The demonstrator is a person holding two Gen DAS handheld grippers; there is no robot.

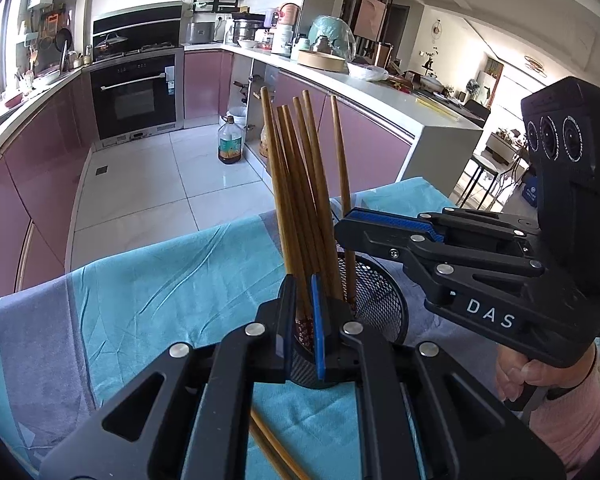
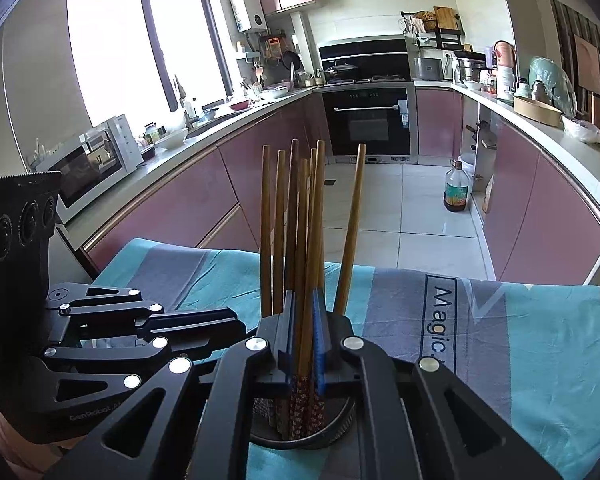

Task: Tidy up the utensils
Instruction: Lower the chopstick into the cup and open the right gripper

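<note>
Chopsticks (image 2: 306,320) are clamped narrowly in the right tool (image 2: 304,320) and left tool (image 1: 302,304) above the mesh holder (image 1: 376,300) at six o'clock; a straight, slow lowering is advised.

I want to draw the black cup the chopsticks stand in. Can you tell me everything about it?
The mesh holder is a round black wire-mesh cup with a solid rim at the base. It stands upright on the blue and grey cloth. Brown wooden chopsticks with patterned lower ends stand inside, fanning out. The left hand-held gripper and the right hand-held gripper each pinch chopsticks just above it.
</note>
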